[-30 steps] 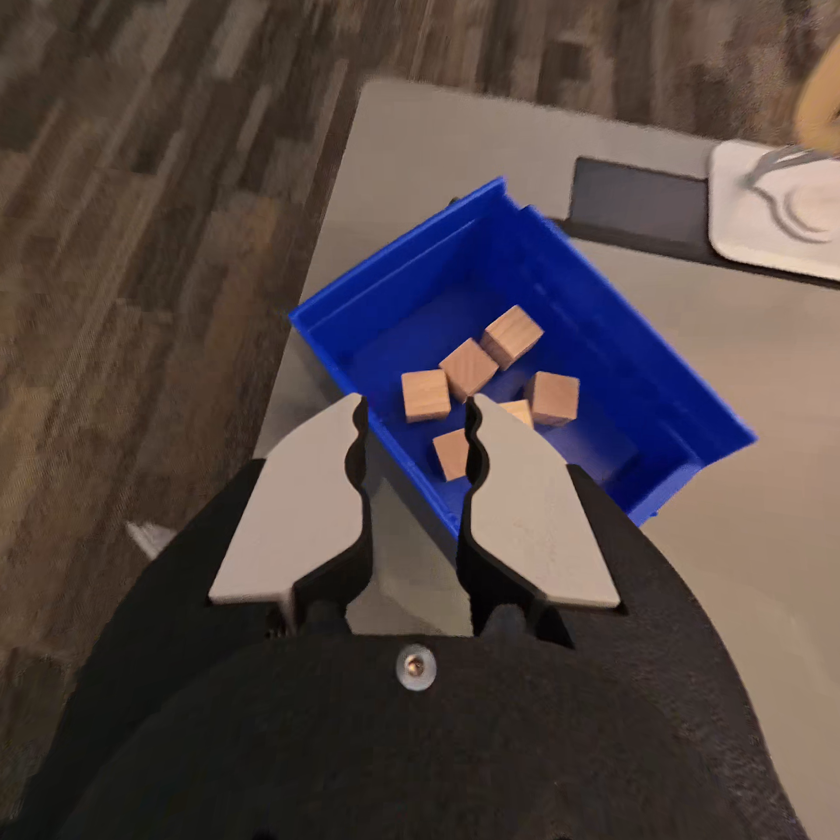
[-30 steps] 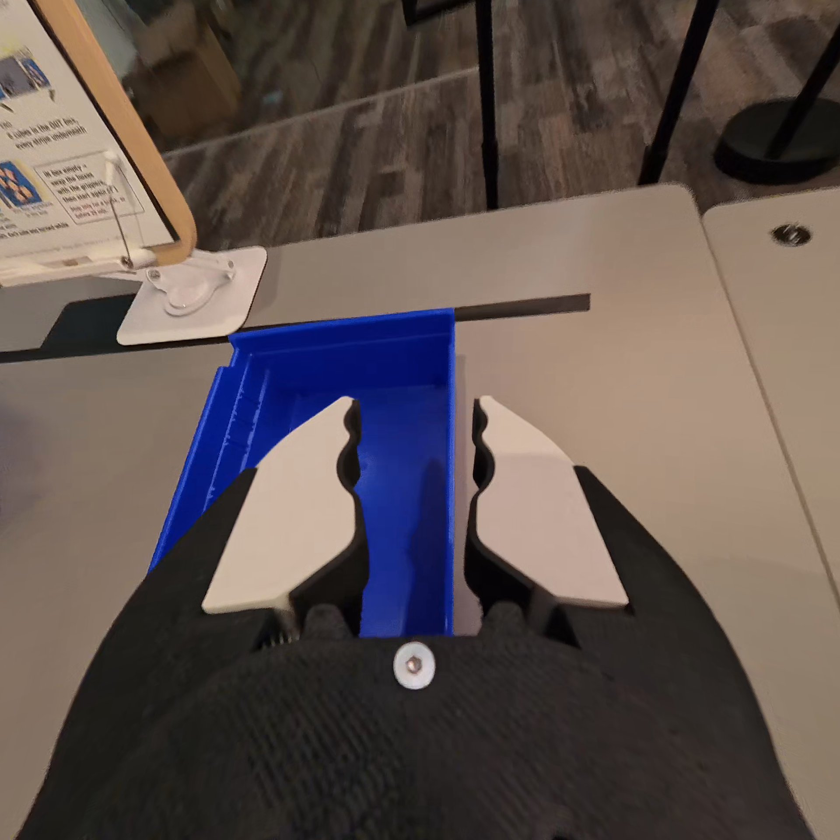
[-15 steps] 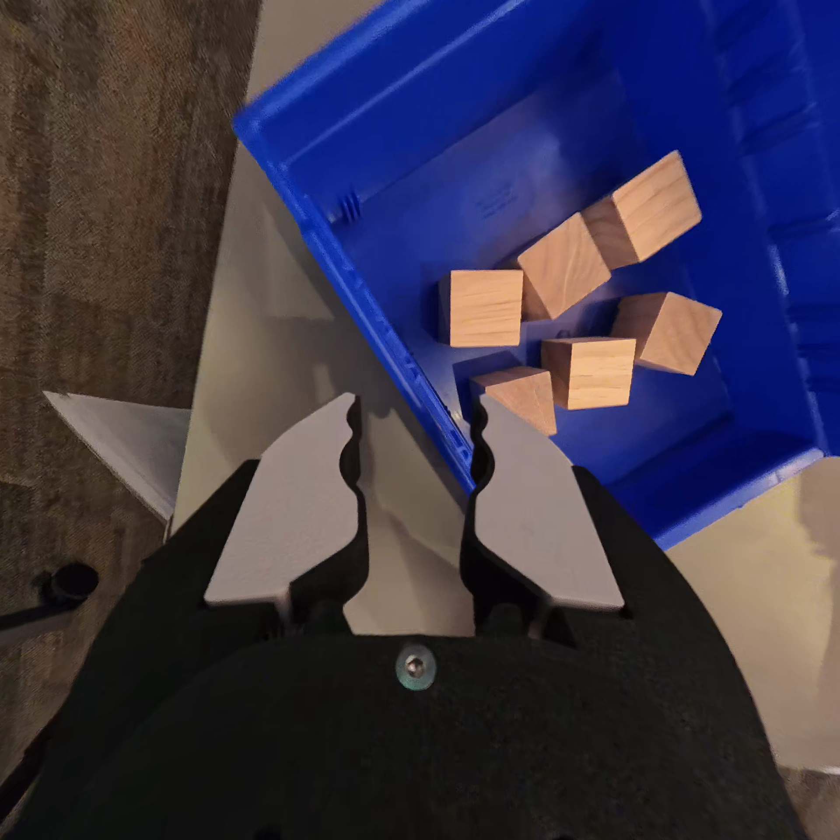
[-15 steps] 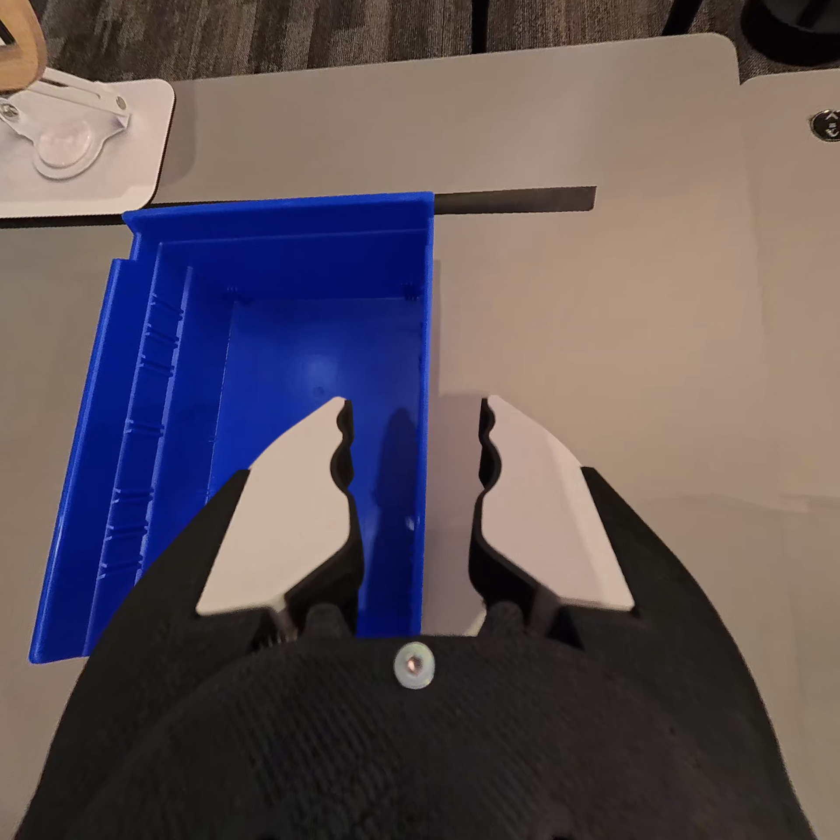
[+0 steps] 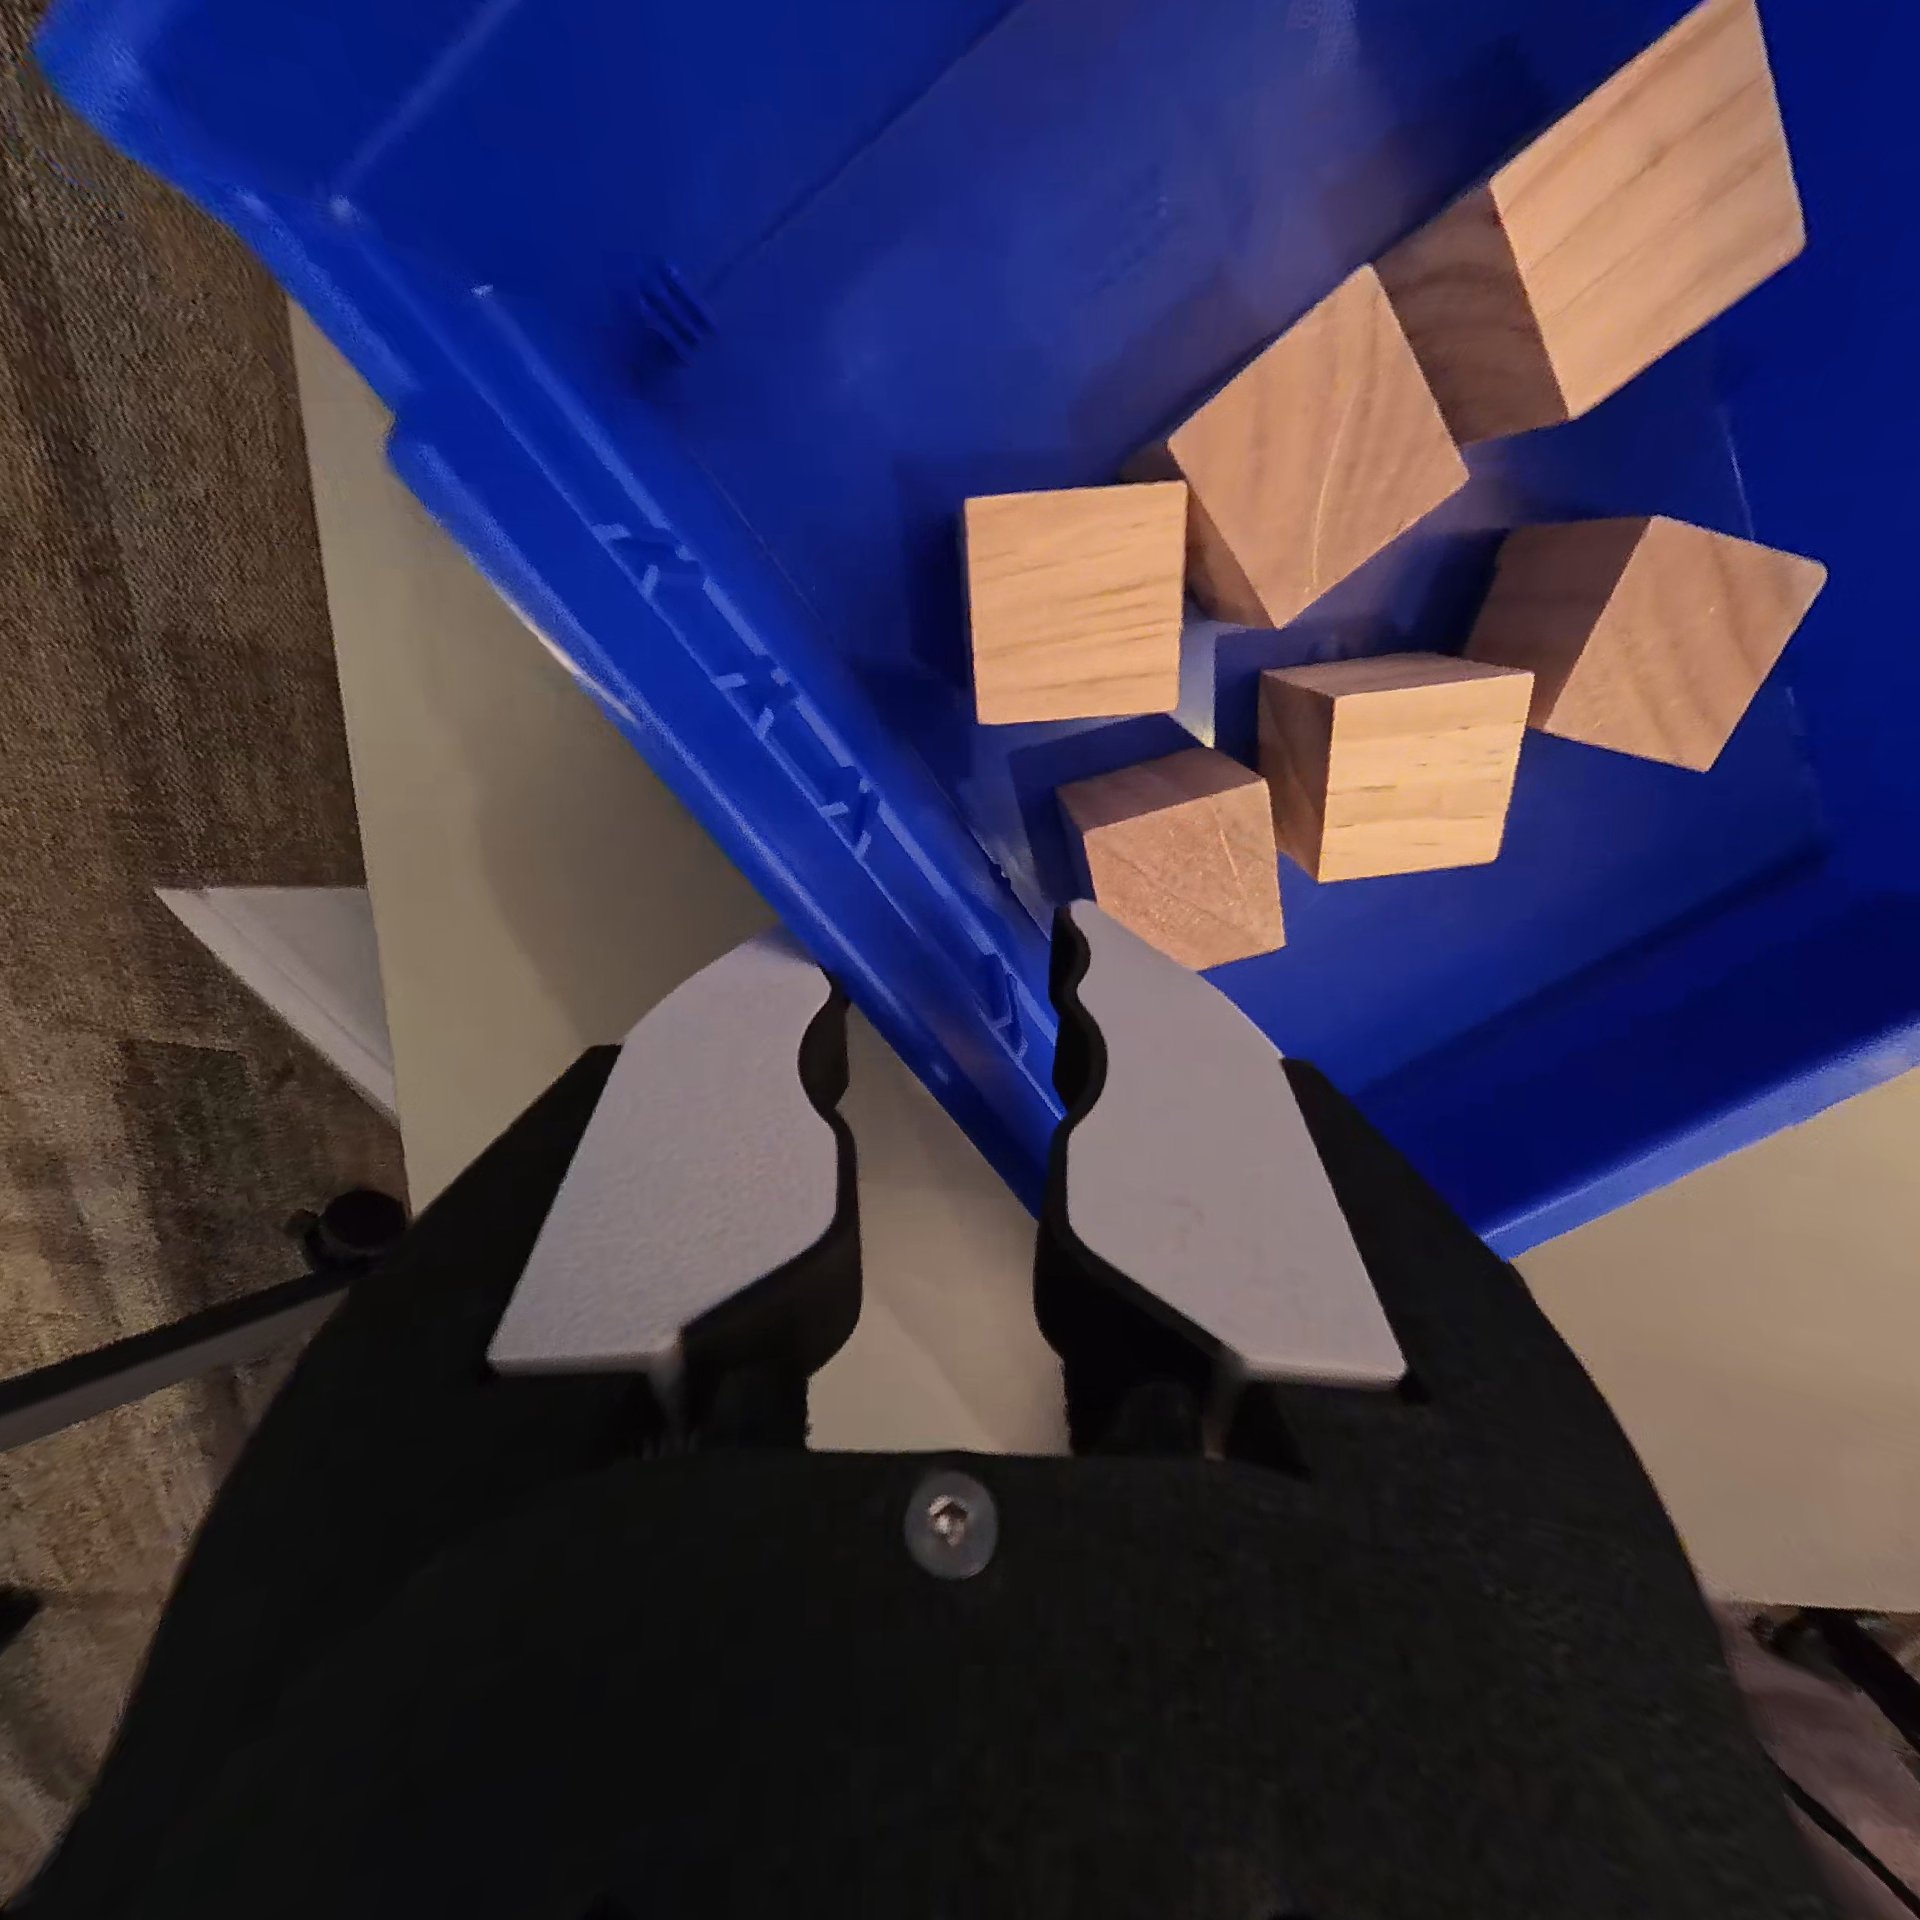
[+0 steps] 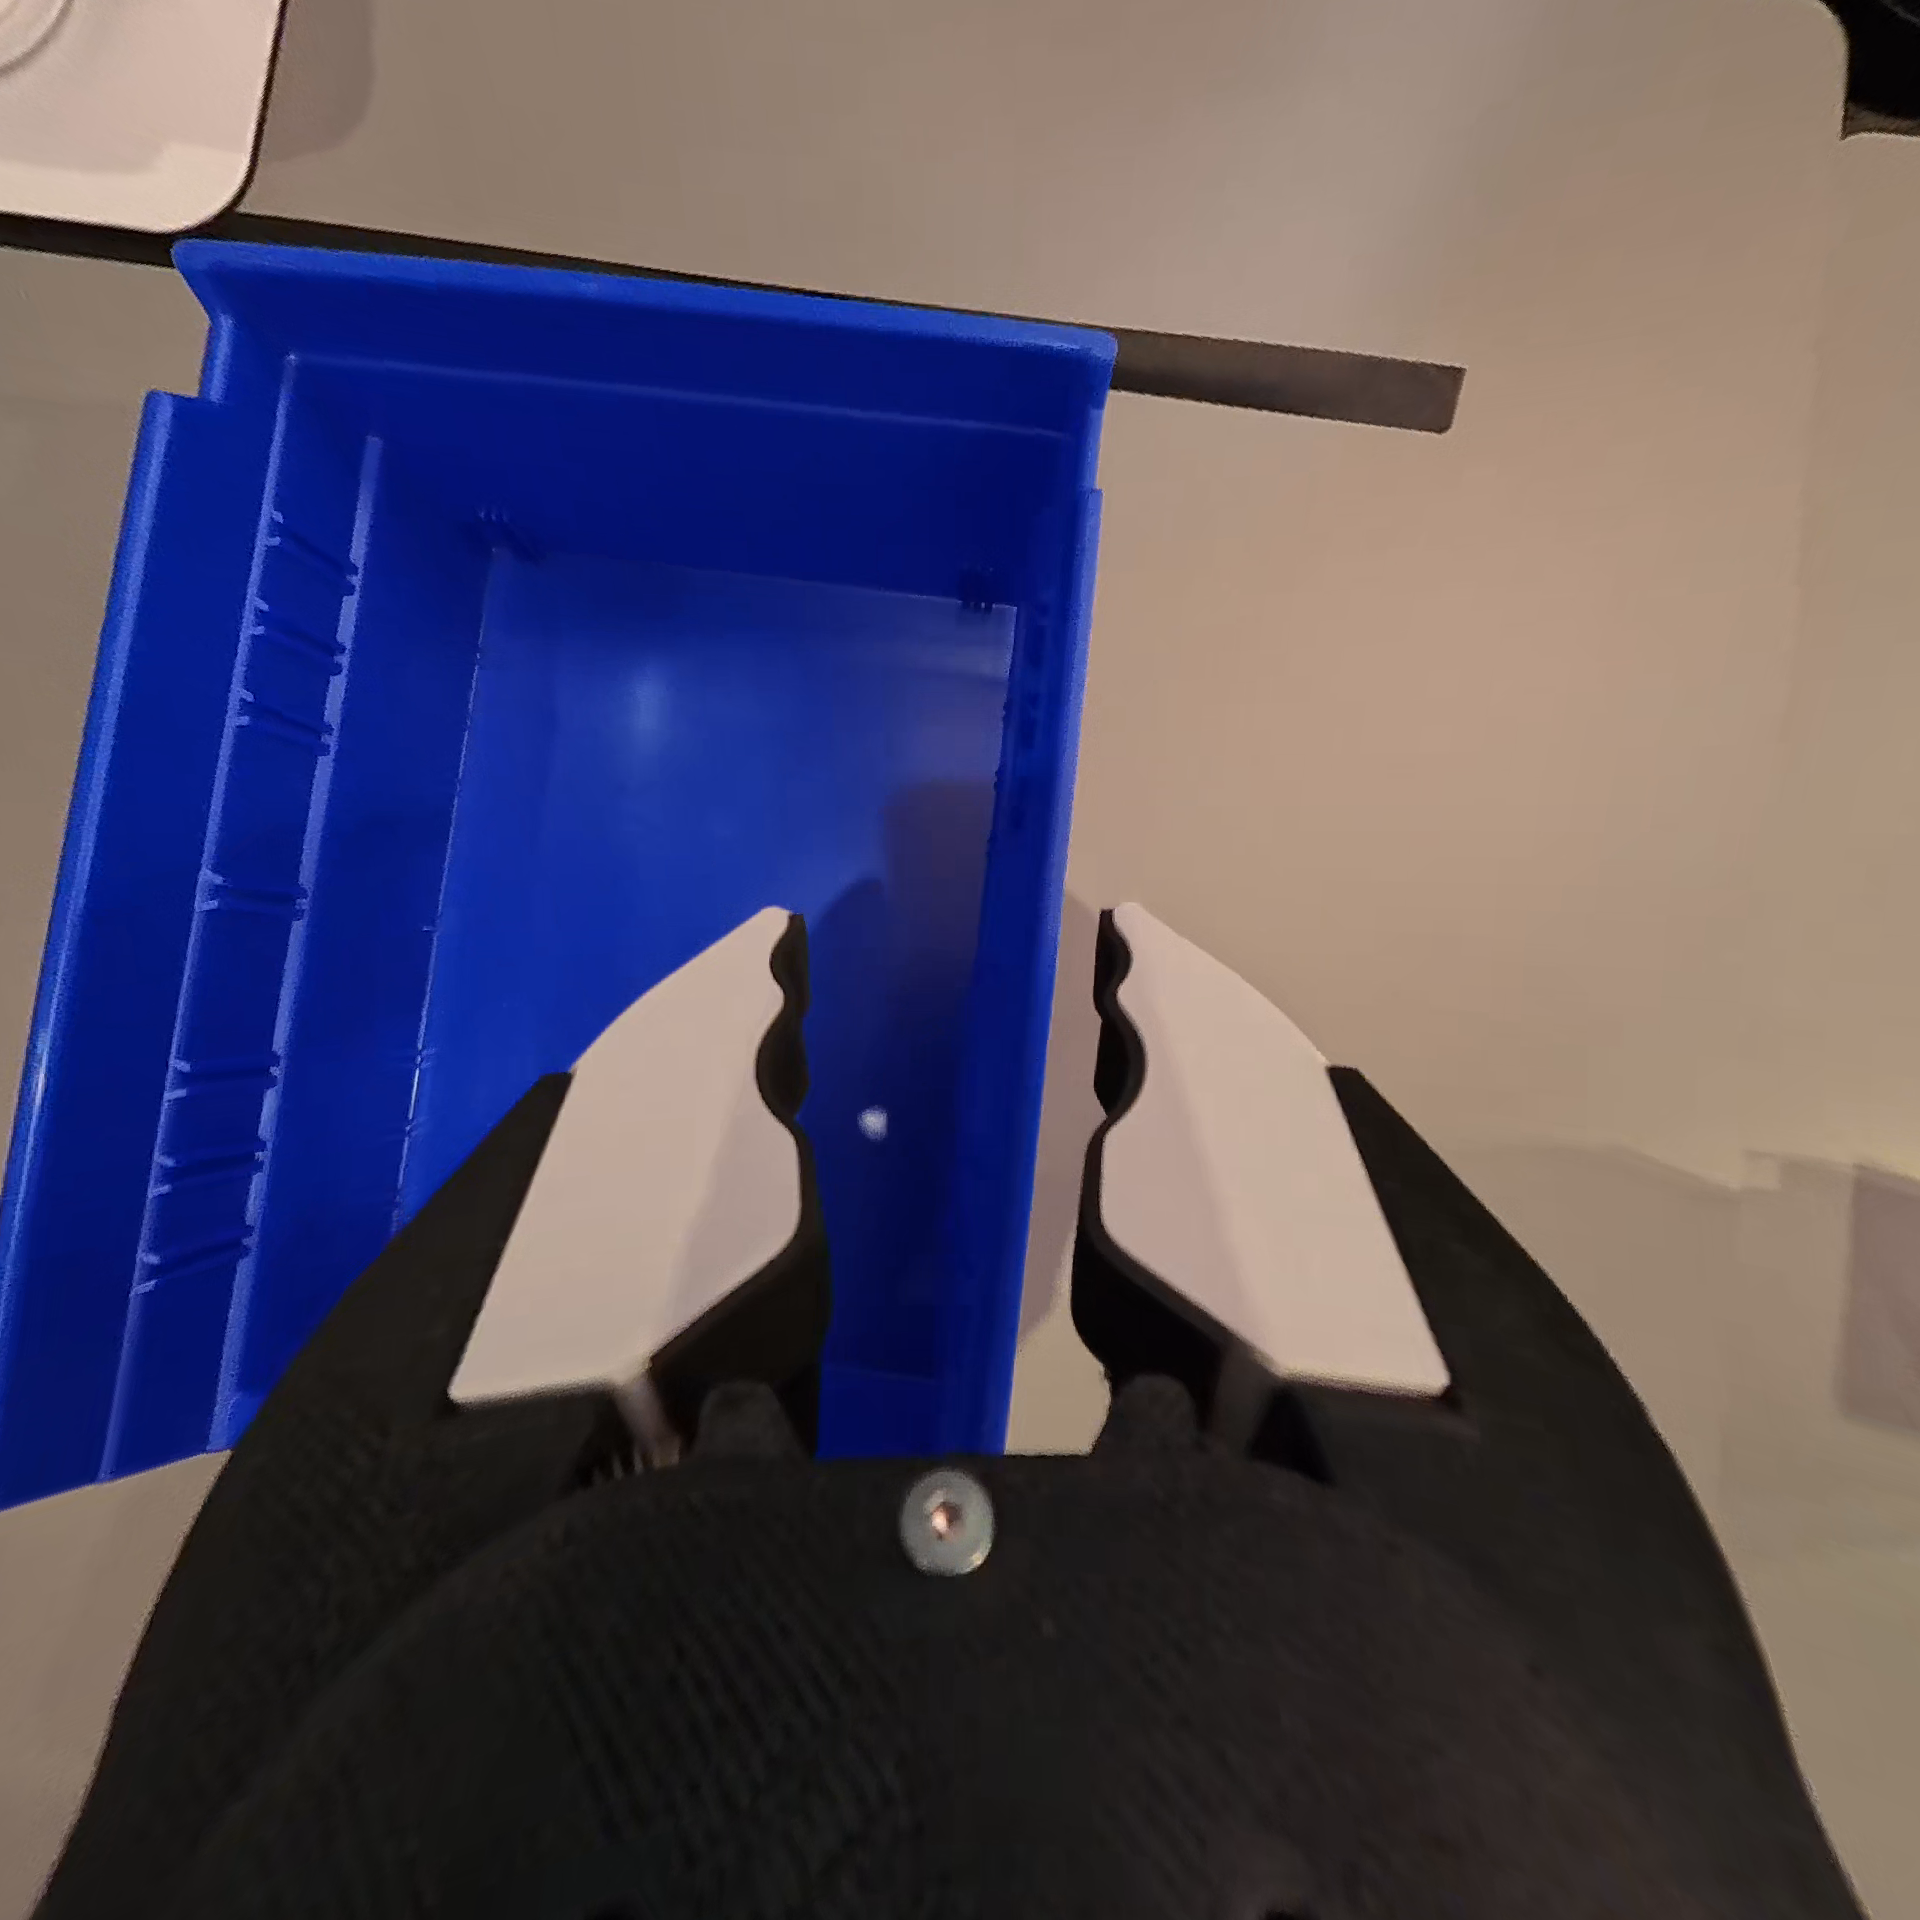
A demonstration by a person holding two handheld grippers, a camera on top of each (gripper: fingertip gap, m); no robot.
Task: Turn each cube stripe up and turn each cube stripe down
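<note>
In the left wrist view a blue bin (image 5: 727, 644) holds several plain wooden cubes; no stripe shows on any visible face. The nearest cube (image 5: 1179, 857) lies just beyond my right finger. My left gripper (image 5: 940, 935) is open and straddles the bin's near side wall, one finger outside, one over the inside. In the right wrist view a second blue bin (image 6: 291, 831) is empty. My right gripper (image 6: 948, 920) is open and straddles that bin's right wall, left finger over the inside, right finger outside over the table.
Both bins sit on a grey table (image 6: 1455, 727). Its left edge (image 5: 353, 831) drops to carpet floor close beside the left bin. A black strip (image 6: 1299, 384) and a white base plate (image 6: 114, 114) lie behind the empty bin.
Both grippers have moved down and closer to their bins, tilting to look more steeply down. Each now has a bin wall between its open fingers. The cubes have not moved.
</note>
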